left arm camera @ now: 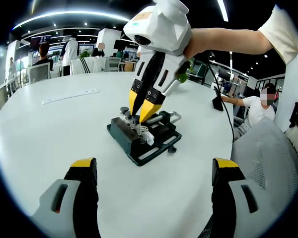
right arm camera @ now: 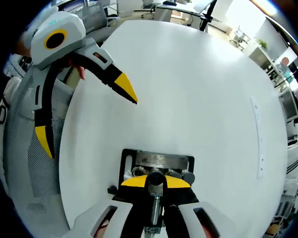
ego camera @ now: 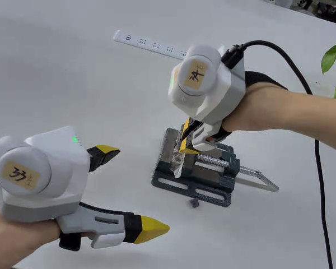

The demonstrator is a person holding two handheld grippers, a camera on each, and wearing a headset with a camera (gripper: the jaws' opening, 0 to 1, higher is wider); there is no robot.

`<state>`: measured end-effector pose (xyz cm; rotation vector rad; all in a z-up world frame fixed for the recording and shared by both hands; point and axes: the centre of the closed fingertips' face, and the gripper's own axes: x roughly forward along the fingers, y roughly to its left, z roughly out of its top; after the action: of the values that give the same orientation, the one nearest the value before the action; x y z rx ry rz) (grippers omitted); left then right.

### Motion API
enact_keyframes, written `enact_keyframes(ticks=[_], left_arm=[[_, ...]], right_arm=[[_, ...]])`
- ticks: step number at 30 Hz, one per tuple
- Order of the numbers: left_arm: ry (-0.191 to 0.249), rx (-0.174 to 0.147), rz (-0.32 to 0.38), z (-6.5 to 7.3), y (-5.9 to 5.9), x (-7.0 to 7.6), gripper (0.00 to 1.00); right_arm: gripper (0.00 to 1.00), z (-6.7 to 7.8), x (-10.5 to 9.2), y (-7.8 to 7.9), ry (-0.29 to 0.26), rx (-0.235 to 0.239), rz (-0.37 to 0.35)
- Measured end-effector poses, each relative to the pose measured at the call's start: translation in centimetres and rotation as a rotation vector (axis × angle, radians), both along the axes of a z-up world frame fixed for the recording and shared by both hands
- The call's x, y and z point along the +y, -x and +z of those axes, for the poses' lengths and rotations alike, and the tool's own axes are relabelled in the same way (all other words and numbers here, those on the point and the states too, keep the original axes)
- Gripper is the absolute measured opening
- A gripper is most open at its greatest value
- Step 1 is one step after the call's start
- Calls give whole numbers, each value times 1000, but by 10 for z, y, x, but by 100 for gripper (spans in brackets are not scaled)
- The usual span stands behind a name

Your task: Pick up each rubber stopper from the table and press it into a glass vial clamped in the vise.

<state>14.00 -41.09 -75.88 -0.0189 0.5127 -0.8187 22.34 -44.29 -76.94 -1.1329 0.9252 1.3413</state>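
The white bench (ego camera: 56,84) carries everything, and most of it lies bare around you. A mesh chair (left arm camera: 268,148) stands at its edge beside your left gripper, and a seated person (left arm camera: 256,111) works at a desk beyond it. A black cable (ego camera: 316,168) runs from your right gripper across the bench, well apart from the vise on the side where its handle points. A white power strip (ego camera: 148,43) lies flat toward the far edge, beyond the vise, and green leaves (ego camera: 333,56) show near the far corner.

Your left gripper (ego camera: 133,188) hangs released near the near edge, its jaws wide apart and holding nothing, pointed at the vise with bare bench between. Your right gripper (ego camera: 183,143) is straight above the vise, pointing down, clenched with its yellow tips nipping a small dark rubber stopper (right arm camera: 155,178).

The dark vise (ego camera: 213,188) stands well in from every edge, its handle (ego camera: 260,180) jutting out sideways. Glass vials (left arm camera: 144,132) sit clamped in it, right under the yellow tips; whether the rubber stopper touches a vial mouth is hidden. A loose stopper (ego camera: 194,203) lies on the bench just beside the vise base, on the near side.
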Motion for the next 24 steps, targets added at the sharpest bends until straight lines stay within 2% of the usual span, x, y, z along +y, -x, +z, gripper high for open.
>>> enact_keyframes(ticks=[10,24], left_arm=[[0,3,2,0,1,0,95],[1,9,2,0,3,-2,95]], right_arm=[[8,1,0,4,-20,32,-15],[12,5,-1,3,-20,26,-6]])
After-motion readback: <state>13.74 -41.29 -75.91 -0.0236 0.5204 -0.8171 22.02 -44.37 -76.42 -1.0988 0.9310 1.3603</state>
